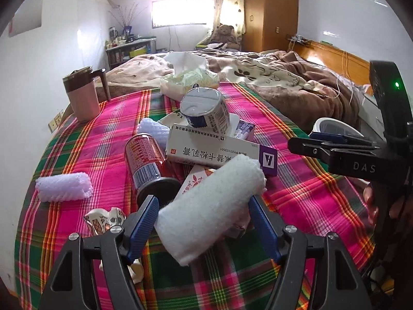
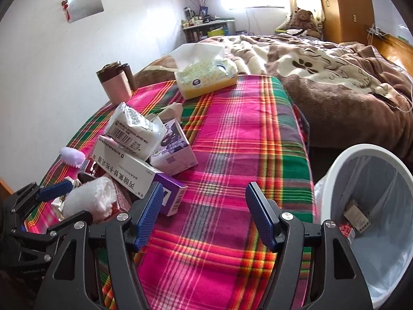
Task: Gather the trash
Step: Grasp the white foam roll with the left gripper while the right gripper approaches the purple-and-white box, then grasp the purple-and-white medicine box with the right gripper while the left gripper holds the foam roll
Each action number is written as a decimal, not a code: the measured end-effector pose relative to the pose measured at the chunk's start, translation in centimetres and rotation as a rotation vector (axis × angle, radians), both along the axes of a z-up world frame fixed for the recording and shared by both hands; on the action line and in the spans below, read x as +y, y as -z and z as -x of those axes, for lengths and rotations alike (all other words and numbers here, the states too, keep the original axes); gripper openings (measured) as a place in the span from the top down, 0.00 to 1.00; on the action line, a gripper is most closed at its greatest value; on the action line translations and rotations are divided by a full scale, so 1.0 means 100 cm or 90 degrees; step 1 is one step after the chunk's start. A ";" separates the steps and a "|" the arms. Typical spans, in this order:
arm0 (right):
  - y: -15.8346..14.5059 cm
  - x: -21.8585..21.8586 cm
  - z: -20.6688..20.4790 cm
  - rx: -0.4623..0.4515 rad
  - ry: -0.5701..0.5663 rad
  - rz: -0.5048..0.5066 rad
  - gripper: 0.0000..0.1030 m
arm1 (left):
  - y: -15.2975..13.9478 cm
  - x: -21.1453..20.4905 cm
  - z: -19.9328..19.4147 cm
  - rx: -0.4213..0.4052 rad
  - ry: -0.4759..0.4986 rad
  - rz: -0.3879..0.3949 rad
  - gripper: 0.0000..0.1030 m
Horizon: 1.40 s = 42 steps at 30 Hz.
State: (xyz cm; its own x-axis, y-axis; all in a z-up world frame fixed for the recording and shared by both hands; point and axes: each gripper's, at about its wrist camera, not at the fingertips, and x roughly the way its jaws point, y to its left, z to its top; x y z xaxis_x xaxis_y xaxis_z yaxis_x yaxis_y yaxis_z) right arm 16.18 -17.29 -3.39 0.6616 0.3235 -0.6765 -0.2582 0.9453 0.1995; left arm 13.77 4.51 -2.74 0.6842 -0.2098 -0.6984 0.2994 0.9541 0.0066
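Observation:
A pile of trash lies on the plaid cloth (image 1: 296, 193): a white foam roll (image 1: 209, 204), a red can (image 1: 145, 162), a long white and purple box (image 1: 216, 151), a crushed white carton (image 1: 206, 111) and a foam net (image 1: 63, 187). My left gripper (image 1: 202, 219) is open with its blue fingers on either side of the white foam roll (image 2: 89, 197). My right gripper (image 2: 204, 211) is open and empty over bare plaid cloth (image 2: 232, 155), right of the long box (image 2: 129, 166). A white trash bin (image 2: 371, 201) with a clear liner stands at the right.
A pink mug (image 1: 84, 94) stands at the table's far left. A yellow tissue pack (image 2: 206, 77) lies at the far edge. A small purple box (image 2: 174, 149) and a wrapper (image 1: 103, 218) lie by the pile. A bed with a brown blanket (image 2: 335, 77) is beyond.

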 end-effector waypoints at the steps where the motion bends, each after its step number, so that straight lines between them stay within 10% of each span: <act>1: 0.001 0.002 -0.002 0.003 -0.005 0.002 0.34 | 0.002 0.000 -0.002 0.001 0.004 -0.004 0.24; 10: 0.005 0.028 -0.011 0.006 -0.068 0.039 0.34 | 0.015 0.020 -0.015 0.032 -0.025 0.011 0.25; 20: 0.007 0.053 -0.015 -0.017 -0.126 0.076 0.34 | 0.013 0.047 -0.013 0.031 -0.077 0.044 0.60; 35: 0.024 0.073 -0.021 0.022 -0.192 0.107 0.34 | 0.019 0.065 -0.012 0.047 -0.119 0.069 0.60; 42: 0.018 0.075 -0.013 -0.004 -0.199 0.106 0.55 | 0.018 0.065 -0.012 0.051 -0.123 0.074 0.60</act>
